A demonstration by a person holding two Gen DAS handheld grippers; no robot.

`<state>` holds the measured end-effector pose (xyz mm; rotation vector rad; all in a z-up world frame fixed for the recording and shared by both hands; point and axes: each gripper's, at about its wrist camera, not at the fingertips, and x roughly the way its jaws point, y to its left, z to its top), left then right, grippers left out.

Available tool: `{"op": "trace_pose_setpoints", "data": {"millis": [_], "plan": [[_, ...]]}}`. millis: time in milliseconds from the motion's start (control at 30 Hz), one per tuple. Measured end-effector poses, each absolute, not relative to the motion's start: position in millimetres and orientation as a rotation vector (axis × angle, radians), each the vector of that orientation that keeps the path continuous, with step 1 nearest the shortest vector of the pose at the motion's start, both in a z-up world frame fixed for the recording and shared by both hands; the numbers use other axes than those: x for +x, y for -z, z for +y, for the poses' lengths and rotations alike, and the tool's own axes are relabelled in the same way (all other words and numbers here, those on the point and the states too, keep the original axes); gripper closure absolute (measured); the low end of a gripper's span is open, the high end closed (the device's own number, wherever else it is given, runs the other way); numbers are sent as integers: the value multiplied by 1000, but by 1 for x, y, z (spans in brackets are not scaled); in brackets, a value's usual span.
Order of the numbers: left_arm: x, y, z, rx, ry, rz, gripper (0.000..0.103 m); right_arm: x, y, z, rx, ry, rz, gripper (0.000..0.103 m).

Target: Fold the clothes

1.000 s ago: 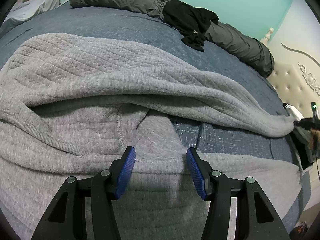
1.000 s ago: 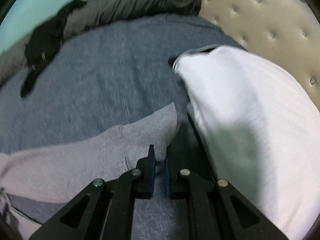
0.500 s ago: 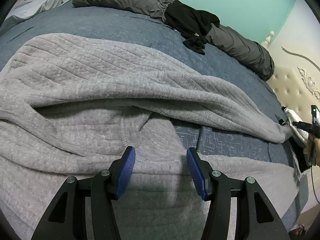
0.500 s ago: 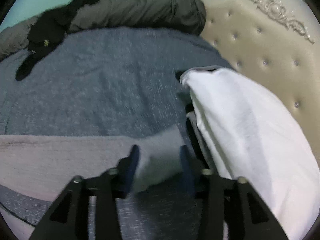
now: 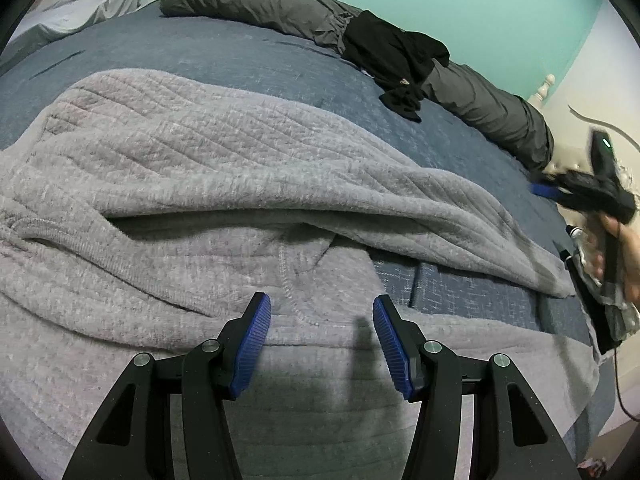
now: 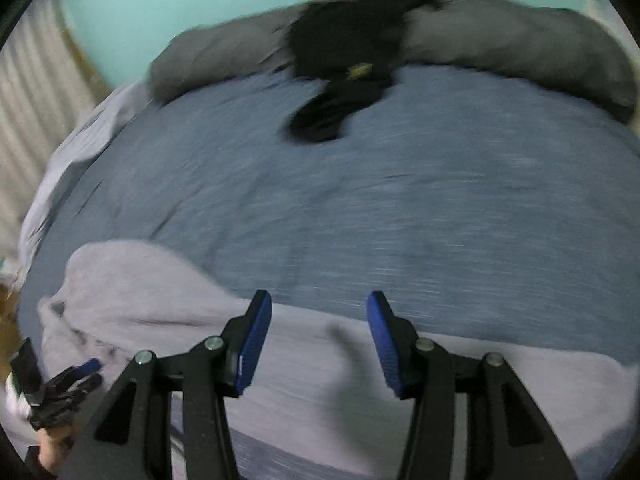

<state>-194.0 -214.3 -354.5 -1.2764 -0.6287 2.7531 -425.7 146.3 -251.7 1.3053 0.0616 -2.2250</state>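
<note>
A grey fleece garment [image 5: 224, 184] lies spread across the blue bed cover [image 5: 224, 52], and one long part of it runs right to an end [image 5: 552, 284] near the bed's edge. My left gripper [image 5: 320, 332] hovers open just over the garment's near fold, with nothing pinched. In the right wrist view, which is motion-blurred, my right gripper [image 6: 318, 332] is open above the same grey garment [image 6: 160, 288] and holds nothing. The left wrist view shows the right gripper [image 5: 540, 190] in a hand [image 5: 628, 248], lifted clear of the cloth.
A black garment [image 5: 392, 56] lies on a rolled dark grey duvet [image 5: 256, 0] along the far side, against a teal wall. A cream headboard [image 5: 568, 160] is at the right. A curtain [image 6: 44, 92] hangs at the left. A cable [image 5: 618, 380] dangles by the bed's edge.
The right gripper was shut on the garment's end by a white pillow. It has since opened, let the end go and swung fast to the left. The left gripper has stayed put.
</note>
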Motion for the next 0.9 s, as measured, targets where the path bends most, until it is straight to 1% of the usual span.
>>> {"op": "trace_pose_setpoints", "data": {"millis": [267, 367, 600, 633, 667, 700, 733, 767, 800, 900], "plan": [[-189, 363, -224, -1271, -2718, -690, 46, -431, 279, 10, 1293, 1993, 259, 52], [-187, 363, -224, -1266, -2709, -693, 46, -428, 292, -32, 1297, 1921, 337, 49], [-184, 364, -228, -1255, -2686, -742, 46, -435, 326, -70, 1351, 1866, 461, 49], [-184, 364, -228, -1254, -2686, -741, 46, -435, 329, -72, 1353, 1860, 466, 52], [-184, 364, -228, -1253, -2685, -742, 46, -434, 330, -74, 1346, 1859, 474, 65], [-184, 364, -228, -1252, -2684, -743, 46, -432, 329, -76, 1331, 1859, 491, 74], [-184, 365, -228, -1251, -2682, -747, 46, -429, 328, -78, 1312, 1858, 512, 88], [-184, 365, -229, -1250, -2679, -753, 46, -426, 327, -80, 1294, 1857, 532, 97], [-184, 366, -230, -1249, -2676, -760, 46, -423, 325, -82, 1276, 1856, 552, 99], [-184, 366, -231, -1247, -2671, -768, 46, -420, 313, -86, 1208, 1907, 593, 100]]}}
